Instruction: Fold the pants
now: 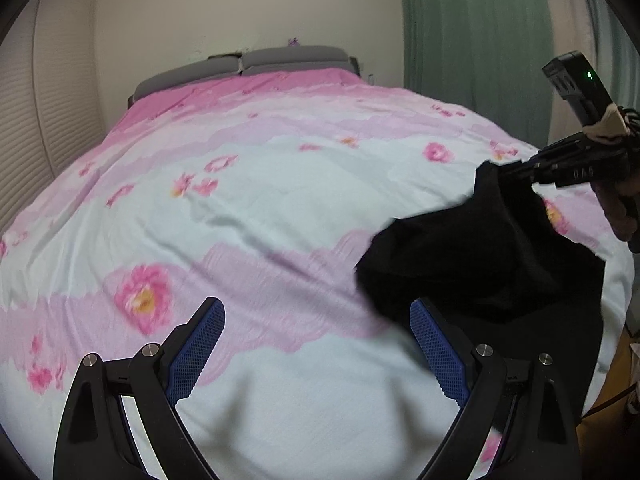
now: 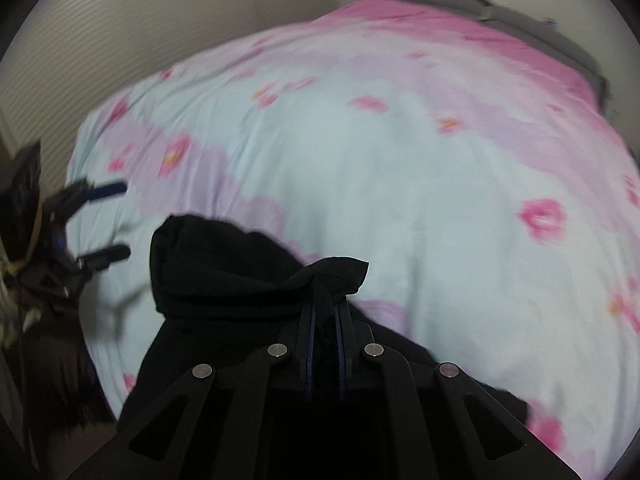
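With the right gripper [image 2: 325, 304] clenched on a bunched corner of the black pants [image 1: 472, 256] above the floral bedspread [image 1: 280, 200], the left gripper [image 1: 316, 344] hangs open, and the thin pinch could slip.

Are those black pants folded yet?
Not folded: the pants hang bunched from the shut right gripper, partly lifted off the bed.

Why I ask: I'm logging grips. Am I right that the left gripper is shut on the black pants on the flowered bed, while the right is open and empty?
No, the sides are swapped. The right gripper is shut on the pants, as the right wrist view shows; the left gripper is open and empty over the bed.
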Motion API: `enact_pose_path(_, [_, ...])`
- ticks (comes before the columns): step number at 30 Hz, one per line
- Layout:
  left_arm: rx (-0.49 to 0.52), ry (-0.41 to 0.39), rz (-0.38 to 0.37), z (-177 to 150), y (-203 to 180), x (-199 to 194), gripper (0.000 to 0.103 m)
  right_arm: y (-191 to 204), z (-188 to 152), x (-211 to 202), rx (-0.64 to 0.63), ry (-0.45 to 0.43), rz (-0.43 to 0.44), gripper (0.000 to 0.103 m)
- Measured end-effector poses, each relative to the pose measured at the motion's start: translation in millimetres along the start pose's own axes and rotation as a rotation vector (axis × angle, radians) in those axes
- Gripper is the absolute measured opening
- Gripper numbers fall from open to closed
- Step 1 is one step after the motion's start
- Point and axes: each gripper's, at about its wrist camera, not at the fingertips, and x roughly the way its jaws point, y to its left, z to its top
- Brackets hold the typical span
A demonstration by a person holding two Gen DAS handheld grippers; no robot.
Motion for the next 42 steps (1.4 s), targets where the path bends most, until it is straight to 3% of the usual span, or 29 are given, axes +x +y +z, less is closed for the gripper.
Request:
enact_pose_path(6, [0.046, -0.035, -0.028, 22.6, -29.6, 7.3, 0.095, -48.3, -12.2, -36.8, 0.212, -0.043, -0.129, 0.009])
enact_pose_path(10, [0.064, -0.028, -0.035, 30.3, -43.4, 21.3, 0.095, -76.6, -31.2, -20.8, 0.310, 0.011, -0.194, 0.009])
enact_pose_path(16, [0.089, 0.021, -0.033, 27.4, -54.8, 41.7, 0.095, -95.4, -53.6, 3.1, 0.369, 0.038, -0.199, 0.009])
enact_pose_path(18, [0.101, 0.025, -0.030, 25.4, -57.3, 42.4, 0.095, -93.5, -57.1, -3.9, 0.362, 0.005, -0.201, 0.015])
enact_pose_path(19, [0.104, 0.023, -0.028, 24.7, -58.3, 41.6, 0.095, -91.2, -57.6, -8.0, 0.353, -0.002, -0.222, 0.027])
enact_pose_path(20, [0.107, 0.020, -0.029, 25.0, -58.8, 40.1, 0.095, -87.4, -58.4, -13.1, 0.340, -0.014, -0.246, 0.040])
enact_pose_path(21, [0.109, 0.015, -0.033, 26.0, -59.0, 38.2, 0.095, -82.5, -60.2, -20.3, 0.325, -0.038, -0.267, 0.043])
enact_pose_path(24, [0.121, -0.007, -0.056, 32.1, -57.9, 33.8, 0.095, -70.5, -69.0, -50.3, 0.331, -0.112, -0.287, 0.048])
enact_pose_path(27, [0.155, -0.059, -0.071, 40.2, -56.9, 30.3, 0.095, -51.9, -87.6, -87.1, 0.417, -0.215, -0.286, 0.049])
enact_pose_path(30, [0.244, -0.100, -0.101, 48.5, -58.3, 34.9, 0.095, -13.9, -112.8, -110.7, 0.547, -0.335, -0.329, 0.067])
enact_pose_path(34, [0.324, -0.084, -0.239, 63.2, -53.2, 51.7, 0.095, 45.0, -144.0, -118.4, 0.821, -0.434, -0.431, 0.070])
enact_pose_path(37, [0.382, -0.050, -0.350, 76.8, -48.5, 71.8, 0.095, 73.2, -166.0, -111.5, 1.021, -0.464, -0.456, 0.070])
enact_pose_path(42, [0.460, 0.038, -0.463, 91.2, -51.9, 106.6, 0.086, 112.7, -190.7, -81.2, 1.128, -0.450, -0.524, 0.070])
